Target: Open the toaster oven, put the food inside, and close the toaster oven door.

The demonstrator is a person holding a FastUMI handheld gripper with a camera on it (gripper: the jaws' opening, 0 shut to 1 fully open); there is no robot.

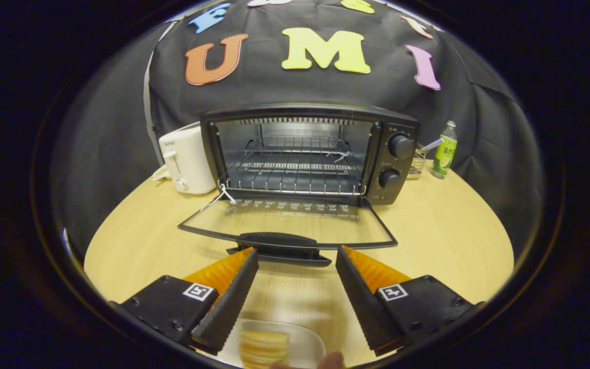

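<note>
Across the middle of the frame spreads the pale wooden bench, and on it, upper centre, stands the toaster oven with its wire rack bare and its glass door already folded down flat toward me, the dark handle just ahead of my fingertips. Left of the oven sits a white toaster; at right, beyond the knobs, a small wire basket and a green bottle. My jaws stand wide apart, gripping nothing. At the lower centre, between and beneath them, lies a shallow white dish holding the food, which looks like a stack of pale sliced pieces, blurred. I judge it light, soft and easily crushed or toppled, so I would take the dish by its stiff rim rather than pinch the slices. Something at the bottom edge may be a fingertip; I cannot tell.
</note>
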